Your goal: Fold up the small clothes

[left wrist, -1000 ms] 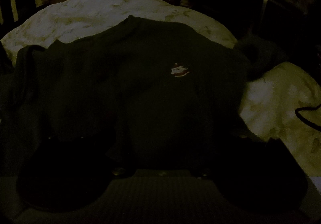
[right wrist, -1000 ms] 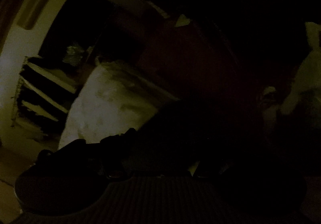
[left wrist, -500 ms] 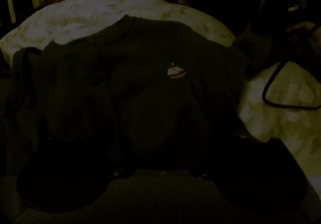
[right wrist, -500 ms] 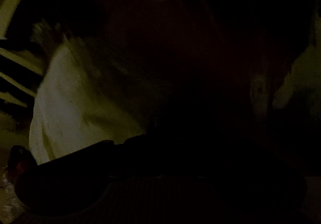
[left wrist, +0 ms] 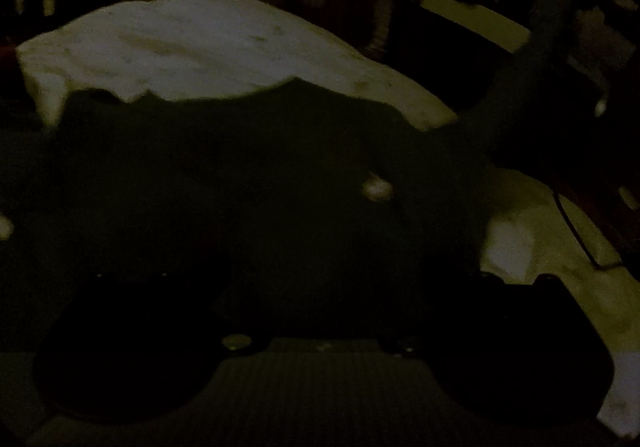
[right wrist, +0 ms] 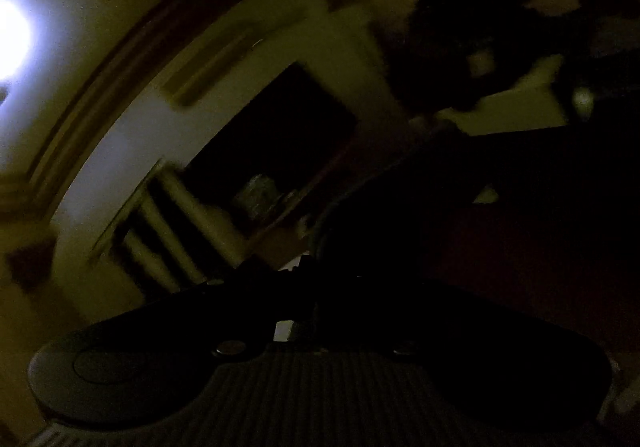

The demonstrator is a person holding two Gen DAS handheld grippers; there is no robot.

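The bed (left wrist: 208, 47), pale under its cover, lies ahead of the left tongs (left wrist: 320, 307). On it the dark sweater (left wrist: 248, 183) is spread, just beyond those tongs, its small badge (left wrist: 377, 189) ahead and a little right. A second ago the right sleeve (left wrist: 532, 87) lay on the bed; now it rises up and away to the right, pinched in the right tongs (right wrist: 308, 287), which snapped nearly shut on it. That starts the sleeve fold. The left tongs' opening is too dark to tell.
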